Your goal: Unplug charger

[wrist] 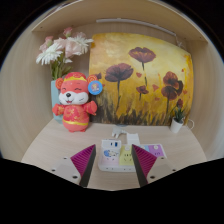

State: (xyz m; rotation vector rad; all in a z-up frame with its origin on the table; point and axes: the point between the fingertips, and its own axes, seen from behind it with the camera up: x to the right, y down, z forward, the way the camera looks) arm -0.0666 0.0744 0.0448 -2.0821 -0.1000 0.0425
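A white power strip (116, 156) with blue and yellow cartoon stickers lies flat on the light wooden table (60, 150). A small white charger (118, 137) sits at its far end. My gripper (116, 166) is open. Its pink pads (84, 160) stand on either side of the strip's near end, with a gap at each side. The strip rests on the table between the fingers. The charger is just beyond the fingertips.
A red and orange plush toy (75, 102) sits at the back left, in front of a vase of pale flowers (62, 50). A yellow poppy painting (142, 78) leans against the back wall. A small potted plant (178, 118) stands at the right.
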